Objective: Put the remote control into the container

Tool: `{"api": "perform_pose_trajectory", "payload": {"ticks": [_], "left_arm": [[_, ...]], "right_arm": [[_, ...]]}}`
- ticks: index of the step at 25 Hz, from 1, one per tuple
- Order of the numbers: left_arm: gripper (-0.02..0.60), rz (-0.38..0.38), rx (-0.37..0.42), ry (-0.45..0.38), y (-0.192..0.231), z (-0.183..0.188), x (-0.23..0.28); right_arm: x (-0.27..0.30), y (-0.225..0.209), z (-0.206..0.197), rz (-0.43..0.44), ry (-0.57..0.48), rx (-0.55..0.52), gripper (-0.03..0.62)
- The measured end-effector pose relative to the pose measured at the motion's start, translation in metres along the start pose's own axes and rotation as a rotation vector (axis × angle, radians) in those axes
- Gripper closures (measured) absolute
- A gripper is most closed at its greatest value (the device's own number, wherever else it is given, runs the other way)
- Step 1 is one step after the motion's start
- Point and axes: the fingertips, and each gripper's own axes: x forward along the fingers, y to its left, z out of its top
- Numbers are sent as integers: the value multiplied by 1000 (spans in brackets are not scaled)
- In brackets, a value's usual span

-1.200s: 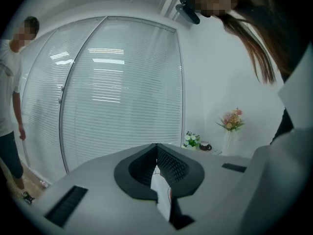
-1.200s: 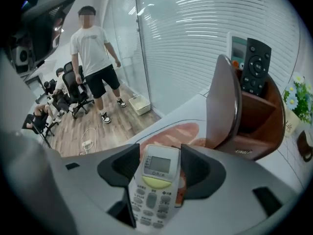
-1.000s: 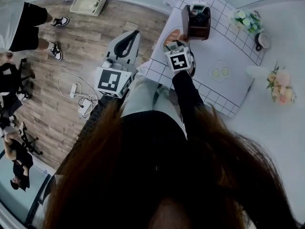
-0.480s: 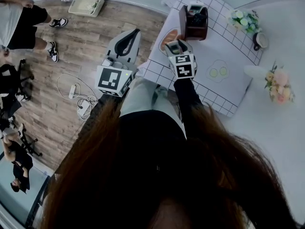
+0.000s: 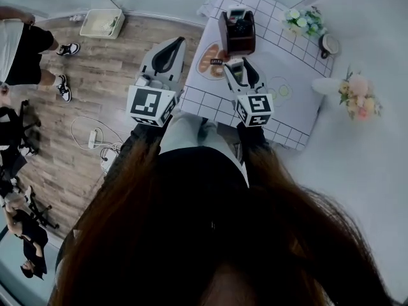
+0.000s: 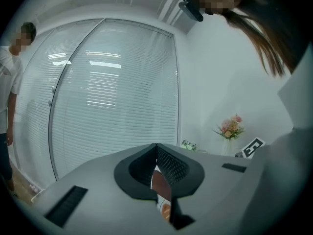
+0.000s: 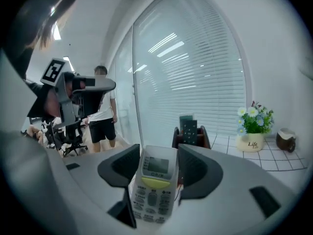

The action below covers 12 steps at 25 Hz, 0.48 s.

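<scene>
A white remote control with a small screen and a yellow button stands between the jaws of my right gripper, which is shut on it. From the head view that gripper hovers over the checked cloth, with the remote pointing at the brown container just beyond. The container holds other remotes. My left gripper hangs off the table's left side over the floor, its jaws shut with nothing between them.
On the checked cloth lie an orange mat, a white flower pot and a dark cup. A vase of pink flowers stands at the right. People, a basket and cables occupy the wooden floor.
My right gripper has come up off the cloth with the remote and drawn back towards the body, its jaws now pointing at the container. The left gripper has stayed put.
</scene>
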Motion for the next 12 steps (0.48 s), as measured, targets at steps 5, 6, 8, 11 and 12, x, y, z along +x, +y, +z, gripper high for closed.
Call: {"api": "perform_pose_trajectory", "payload": {"ticks": [5, 6, 8, 11, 12], "left_arm": [[572, -17, 10, -35, -8, 16, 12], [572, -18, 9, -40, -8, 19, 14], [572, -21, 9, -46, -10, 21, 18], [574, -23, 10, -46, -11, 22, 22], [573, -22, 11, -44, -11, 21, 23]], "right_arm": [[-24, -16, 26, -53, -104, 18, 349], [-28, -18, 30, -60, -117, 19, 349], [-33, -23, 36, -70, -142, 27, 349], [-35, -32, 45, -81, -178, 52, 349], [-35, -35, 48, -84, -190, 62, 349]]}}
